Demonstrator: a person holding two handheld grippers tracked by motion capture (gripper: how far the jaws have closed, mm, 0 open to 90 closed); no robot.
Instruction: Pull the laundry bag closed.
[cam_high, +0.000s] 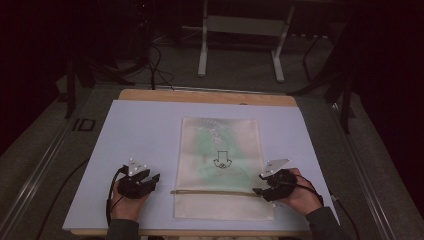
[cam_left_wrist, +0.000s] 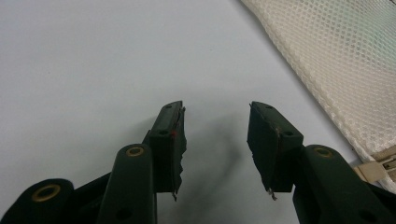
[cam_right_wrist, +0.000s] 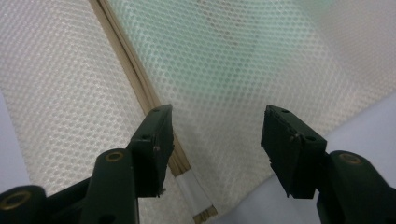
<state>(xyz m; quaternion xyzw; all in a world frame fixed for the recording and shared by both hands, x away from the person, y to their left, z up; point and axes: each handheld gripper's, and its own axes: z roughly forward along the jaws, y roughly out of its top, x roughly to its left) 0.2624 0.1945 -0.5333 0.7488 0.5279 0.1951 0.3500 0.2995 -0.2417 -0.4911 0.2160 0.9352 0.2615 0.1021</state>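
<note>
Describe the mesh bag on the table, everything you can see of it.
The mesh bag is a cream, honeycomb-net rectangle lying flat on the pale table cover, long side running away from the person. Something green shows through, with a dark printed mark. A tan zipper crosses its near end. The open right gripper hovers at the zipper's end.

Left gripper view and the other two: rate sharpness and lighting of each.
High view: dim, dark surroundings, soft cream mesh zip bag. Left gripper view: evenly lit, black fingers casting a soft shadow on the pale blue mat. Right gripper view: near mesh sharp, far corner blurred.
</note>
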